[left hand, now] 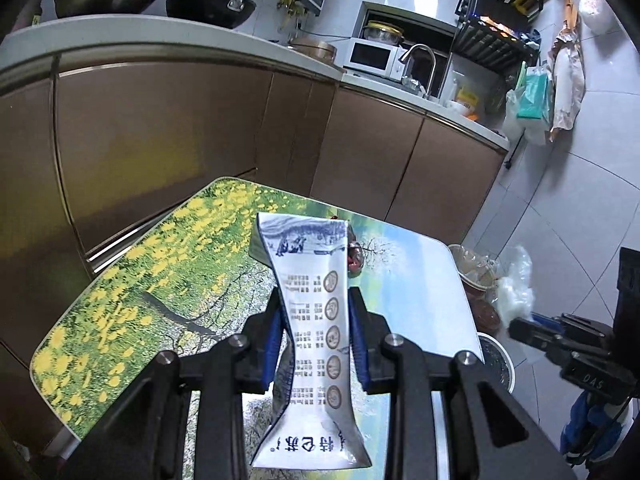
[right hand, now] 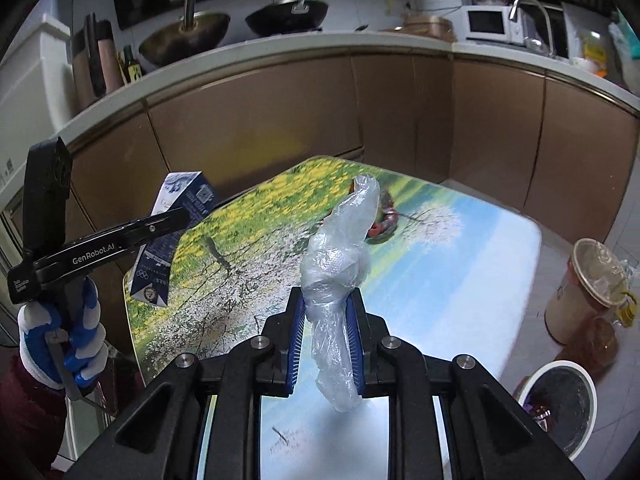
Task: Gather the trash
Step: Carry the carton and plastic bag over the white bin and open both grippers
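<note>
left gripper pinching a crushed milk carton, blue pads squeezing its waist so it's caved in; carton held up above the table with the flower/landscape print, not touching it

right gripper clamped on a twisted wad of clear plastic film, wad sticks out past the fingertips, also clear of the tabletop

right wrist view also catches the left gripper side-on with the carton in it, held by a hand in a blue/white glove, off the table's left edge

small reddish scrap lying on the table near the far edge, can't tell what it is

white-rimmed trash bin on the floor just past the table's right side, clear plastic cup with brownish residue beside it
</note>
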A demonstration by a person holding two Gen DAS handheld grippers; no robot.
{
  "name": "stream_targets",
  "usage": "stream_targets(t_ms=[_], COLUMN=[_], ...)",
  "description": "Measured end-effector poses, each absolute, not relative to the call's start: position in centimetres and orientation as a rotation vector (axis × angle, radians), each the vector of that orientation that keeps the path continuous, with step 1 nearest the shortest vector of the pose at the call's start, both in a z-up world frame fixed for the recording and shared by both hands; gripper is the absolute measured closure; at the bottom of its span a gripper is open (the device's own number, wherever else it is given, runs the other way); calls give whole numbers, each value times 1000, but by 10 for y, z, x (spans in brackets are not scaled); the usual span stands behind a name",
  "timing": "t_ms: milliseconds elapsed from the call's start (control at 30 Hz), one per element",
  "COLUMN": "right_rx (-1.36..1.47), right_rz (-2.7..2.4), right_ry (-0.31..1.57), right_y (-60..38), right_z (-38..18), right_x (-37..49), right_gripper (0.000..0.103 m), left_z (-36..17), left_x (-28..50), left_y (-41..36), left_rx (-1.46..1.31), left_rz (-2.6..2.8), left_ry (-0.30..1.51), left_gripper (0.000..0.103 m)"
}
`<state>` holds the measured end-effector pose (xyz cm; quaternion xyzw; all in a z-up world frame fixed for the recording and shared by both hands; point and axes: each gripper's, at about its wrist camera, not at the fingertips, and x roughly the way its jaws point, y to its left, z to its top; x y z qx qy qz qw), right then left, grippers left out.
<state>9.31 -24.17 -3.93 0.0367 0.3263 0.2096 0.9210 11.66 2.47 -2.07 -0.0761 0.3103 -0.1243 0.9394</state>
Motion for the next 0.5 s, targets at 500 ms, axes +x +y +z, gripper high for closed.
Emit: stream_targets(t_ms=[500], right_rx=[229], right_rz=[251], right_ry=[589], right_y=[-365], right_z=[-55], right_x=[39], right_gripper=[83], left_z=[3], left_x=[107], left_y=[-74], left_rx=[-21], left_rz=[-386], left_ry=[640], left_gripper=[75])
